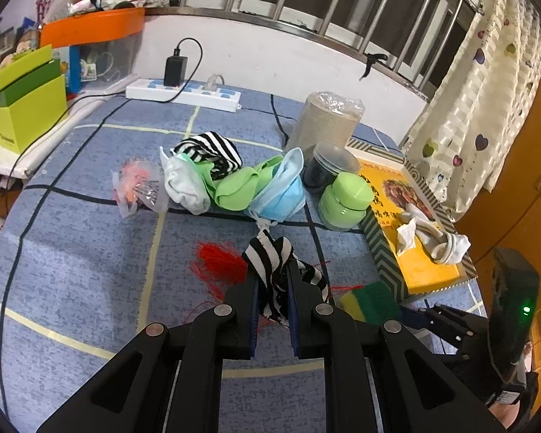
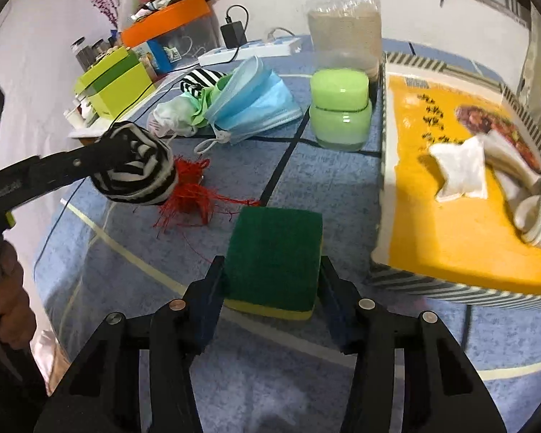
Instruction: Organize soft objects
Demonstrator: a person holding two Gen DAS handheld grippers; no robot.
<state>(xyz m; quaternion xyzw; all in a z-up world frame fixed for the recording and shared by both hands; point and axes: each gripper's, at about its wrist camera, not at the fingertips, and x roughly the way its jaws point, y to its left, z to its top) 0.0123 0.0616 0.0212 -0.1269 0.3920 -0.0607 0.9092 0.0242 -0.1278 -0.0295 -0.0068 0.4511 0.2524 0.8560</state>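
Here the green-and-yellow sponge (image 2: 274, 252) lies flat on the blue checked table (image 2: 328, 187), between the fingers of the right tongs (image 2: 270, 270), whose jaws stand apart at its two sides; whether the pads press it I cannot tell. Just left, the left tongs (image 1: 273, 270) are clamped on a black-and-white striped sock (image 1: 274, 259) (bunched, held above the red tassel (image 2: 191, 191)). Beyond lie a blue face mask (image 2: 252, 101) and a green jar (image 2: 341, 108). On the yellow box (image 2: 451, 216) at right rests a white sock (image 2: 523, 198).
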